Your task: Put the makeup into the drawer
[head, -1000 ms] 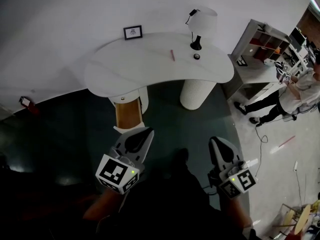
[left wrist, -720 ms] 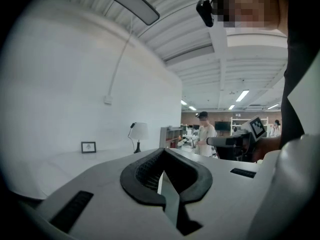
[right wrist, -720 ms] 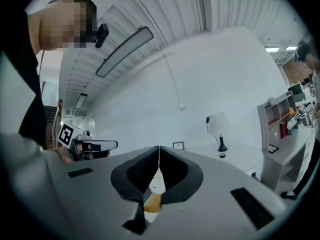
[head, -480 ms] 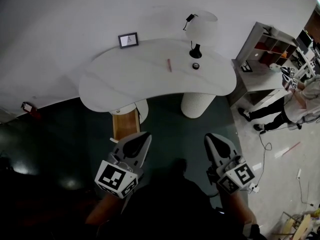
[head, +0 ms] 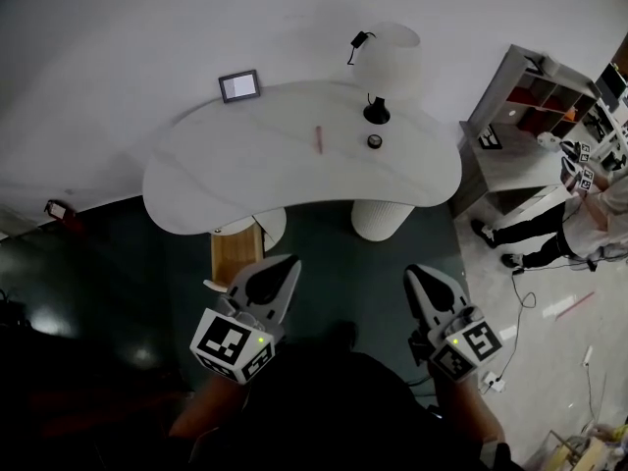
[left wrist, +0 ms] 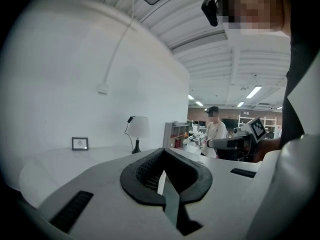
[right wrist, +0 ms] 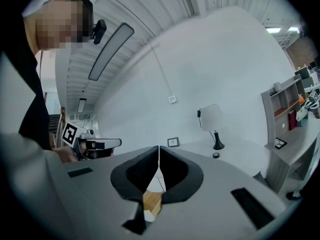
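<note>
Both the left tongs (head: 280,266) and the right tongs (head: 420,277) have been carried nearer the white bench (head: 196,180) (each clenched, nothing held). The pink makeup stick (head: 318,139) is seen lying on it, well beyond both.

I count one white table (head: 245,165), one lamp (head: 386,62), one picture frame (head: 239,85), one pink makeup stick (head: 317,139), one small dark round jar (head: 374,141), one wooden drawer unit (head: 234,253), one grey shelf unit (head: 530,86), one other person (head: 540,216), and two grippers: the left gripper (head: 280,263) and the right gripper (head: 419,273).
</note>
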A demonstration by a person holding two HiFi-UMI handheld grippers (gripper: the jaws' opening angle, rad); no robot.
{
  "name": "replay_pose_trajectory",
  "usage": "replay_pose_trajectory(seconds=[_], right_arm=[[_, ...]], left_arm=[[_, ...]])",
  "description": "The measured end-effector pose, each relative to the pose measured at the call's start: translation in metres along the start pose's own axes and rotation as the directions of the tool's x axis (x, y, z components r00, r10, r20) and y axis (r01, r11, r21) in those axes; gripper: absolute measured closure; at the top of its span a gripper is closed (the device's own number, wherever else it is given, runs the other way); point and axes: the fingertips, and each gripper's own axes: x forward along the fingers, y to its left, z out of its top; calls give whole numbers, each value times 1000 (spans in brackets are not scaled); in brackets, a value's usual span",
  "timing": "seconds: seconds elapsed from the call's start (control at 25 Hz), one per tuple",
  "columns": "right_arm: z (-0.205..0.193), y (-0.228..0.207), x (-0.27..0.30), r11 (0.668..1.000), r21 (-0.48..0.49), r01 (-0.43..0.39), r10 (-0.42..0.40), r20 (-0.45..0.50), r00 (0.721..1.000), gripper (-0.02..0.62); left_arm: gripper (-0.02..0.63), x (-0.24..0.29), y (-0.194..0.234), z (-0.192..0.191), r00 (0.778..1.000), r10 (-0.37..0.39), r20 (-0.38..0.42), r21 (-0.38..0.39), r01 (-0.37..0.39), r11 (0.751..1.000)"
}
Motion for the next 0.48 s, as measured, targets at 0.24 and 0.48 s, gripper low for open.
replay_pose_trajectory(seconds=[0.24,0.48], right_arm=[[-5,-42,3,1000,18,11,-10,-42,999,578],[-6,-72,33,1000,12,-4,5,-85,996,577]], left_arm=[[595,40,-3,7,1000,5,-10,3,-4,1000],[595,78,21,12,1000,8,-11,1,-8,1000]])
